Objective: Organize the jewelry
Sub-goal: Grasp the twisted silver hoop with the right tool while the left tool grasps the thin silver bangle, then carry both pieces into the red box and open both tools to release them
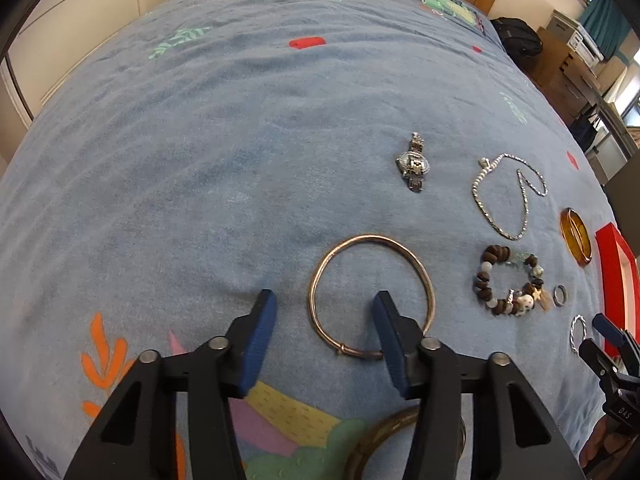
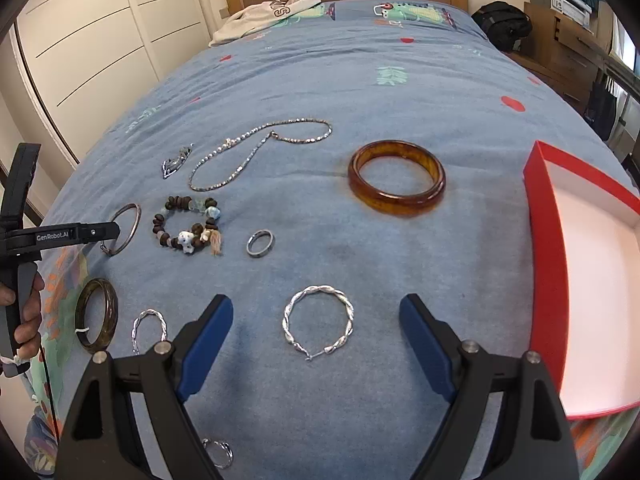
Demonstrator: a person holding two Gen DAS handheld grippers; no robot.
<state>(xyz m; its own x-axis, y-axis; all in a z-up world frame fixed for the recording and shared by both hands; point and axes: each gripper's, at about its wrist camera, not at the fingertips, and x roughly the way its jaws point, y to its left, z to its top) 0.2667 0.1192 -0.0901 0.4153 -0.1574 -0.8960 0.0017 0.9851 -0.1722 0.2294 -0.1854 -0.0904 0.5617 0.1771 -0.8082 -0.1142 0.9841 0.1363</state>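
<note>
Now: left gripper [image 1: 324,306] down over thin metal bangle [image 1: 372,296] on blue bedspread [image 1: 200,160], jaws partway apart, straddling the bangle's 9 o'clock rim, one finger outside the ring, one inside; no pad seen pressing. Right gripper [image 2: 316,312] spread wide, empty, twisted silver hoop [image 2: 318,318] lying between its fingers. Amber bangle [image 2: 396,178] at 1 o'clock of hoop; red box [image 2: 548,240] at 3 o'clock. Beaded bracelet [image 2: 186,226], small ring [image 2: 260,243], chain [image 2: 256,150] toward 10 to 11 o'clock.
</note>
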